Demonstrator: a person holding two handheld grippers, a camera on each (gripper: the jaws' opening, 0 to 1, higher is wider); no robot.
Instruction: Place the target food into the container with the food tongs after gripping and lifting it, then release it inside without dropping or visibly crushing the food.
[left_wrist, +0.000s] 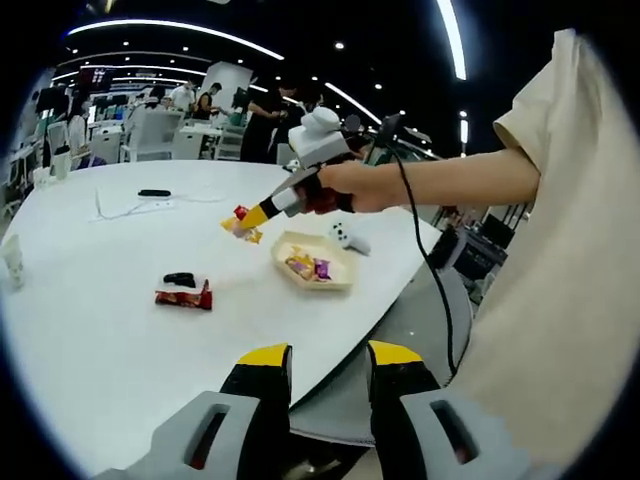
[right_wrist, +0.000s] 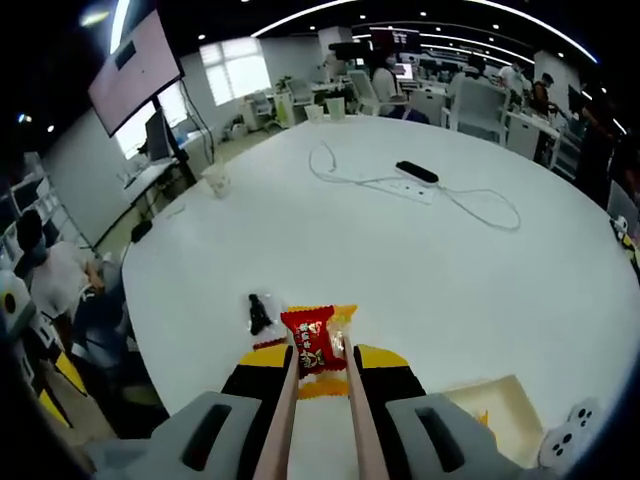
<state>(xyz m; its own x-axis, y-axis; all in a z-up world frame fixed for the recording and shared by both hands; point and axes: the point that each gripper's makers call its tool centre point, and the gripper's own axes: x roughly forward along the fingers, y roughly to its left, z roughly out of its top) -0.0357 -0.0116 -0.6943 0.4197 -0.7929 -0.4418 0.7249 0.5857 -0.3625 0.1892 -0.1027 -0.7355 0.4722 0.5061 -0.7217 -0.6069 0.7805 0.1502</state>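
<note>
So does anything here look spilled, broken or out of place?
Nothing looks spilled or damaged. The right gripper holds tongs pinching a red snack packet, intact and not crushed, in the air beside the tray. Two more packets lie loose on the table, apparently waiting their turn.

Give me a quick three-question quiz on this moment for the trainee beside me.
1. True or false: the right gripper holds a red snack packet in the tongs.
2. Where does the packet hang in the left gripper view? A) inside the tray B) above the table, beside the tray C) off the table's edge
3. Fill in: the left gripper is ____, holding nothing.

Key: 1 true; 2 B; 3 open
</note>
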